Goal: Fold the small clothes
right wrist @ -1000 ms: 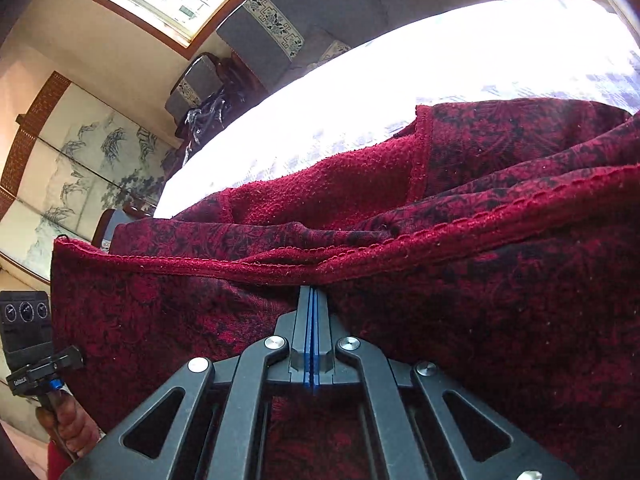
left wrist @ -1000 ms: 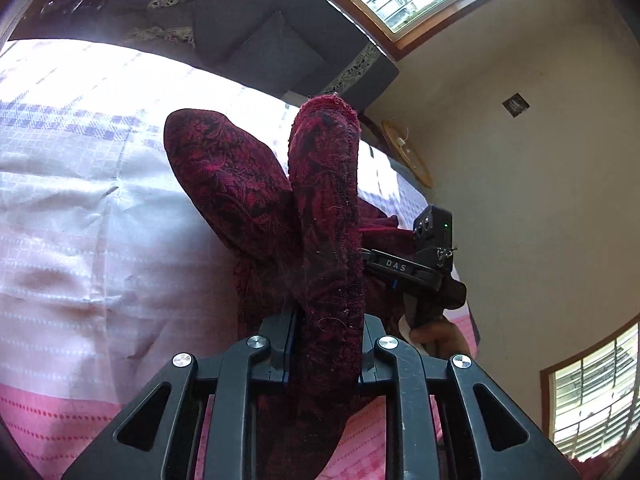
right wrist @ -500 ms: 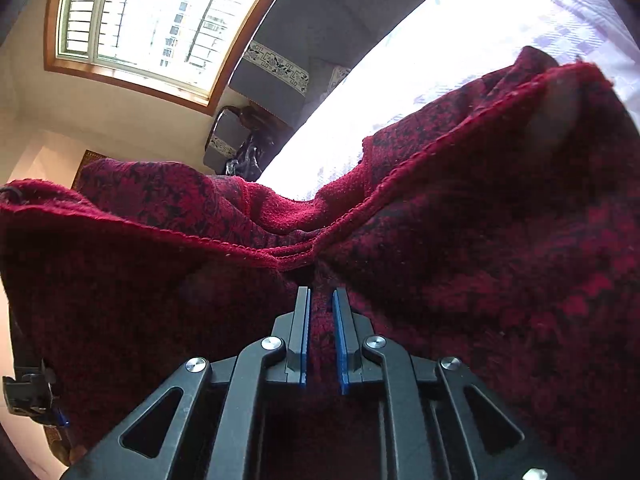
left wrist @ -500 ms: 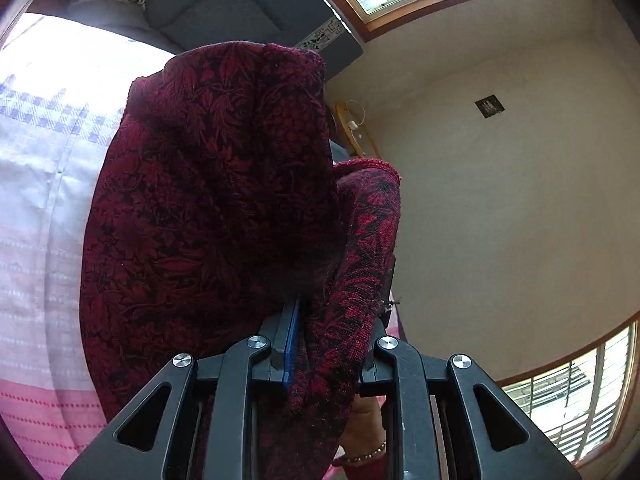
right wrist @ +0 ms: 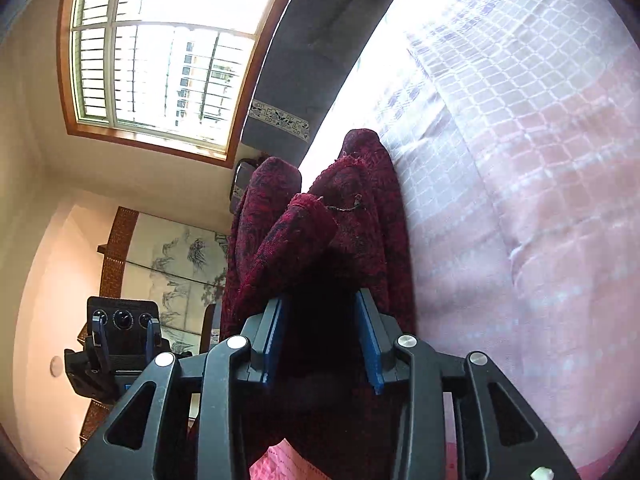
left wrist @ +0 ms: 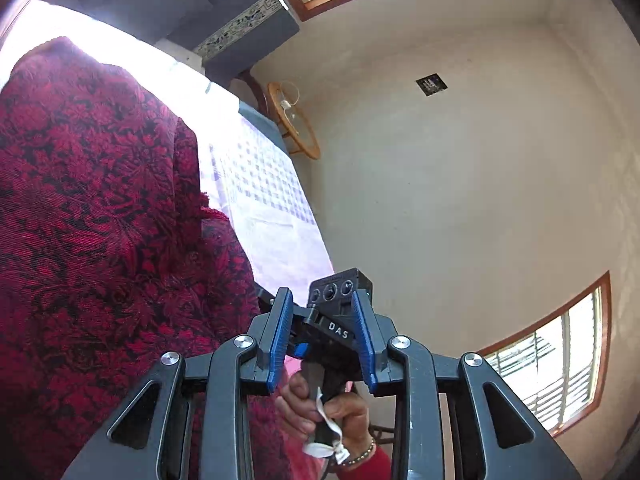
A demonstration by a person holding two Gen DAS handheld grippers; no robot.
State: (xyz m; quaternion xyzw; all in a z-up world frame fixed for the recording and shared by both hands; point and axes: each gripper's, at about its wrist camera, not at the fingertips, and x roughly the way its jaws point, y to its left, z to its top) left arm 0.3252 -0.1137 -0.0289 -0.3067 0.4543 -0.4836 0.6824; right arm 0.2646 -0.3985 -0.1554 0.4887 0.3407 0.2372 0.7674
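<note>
Folding step looks to be at the release stage: both grippers have their jaws spread wide. Left gripper (left wrist: 322, 334) has nothing between its blue pads; the dark red patterned garment (left wrist: 100, 240) sits just to its left, bunched on the bed. Right gripper (right wrist: 322, 340) is also released, but the garment (right wrist: 320, 232) lies in the gap between its pads, draped and lumpy, not pinched. One loose thread shows near the top hem.

How I'd do this step well, my read only:
- Back the right gripper straight out along its fingers so the pads don't drag the cloth and undo the fold.
- Check the fold lies flat; right now it looks humped with two raised lobes, so a re-grip at a hem edge and a smoothing pull is probably needed.
- Grip hems, not mid-fabric; the knit looks thick and likely springs back.

Surroundings: checked pink and lilac bedsheet (right wrist: 520, 160) under the garment, wrinkled, could get pinched with the cloth. Dark headboard (right wrist: 312, 40) at the far end, window (right wrist: 160, 60) behind it, very bright, washes out the far sheet. Round wooden side table (left wrist: 294, 120) by the wall. Painted folding screen (right wrist: 180, 264) behind the left gripper (right wrist: 122, 338). The person's right hand (left wrist: 324, 416) on the handle is close ahead of the left pads; grippers are near each other, so mind a clash.
</note>
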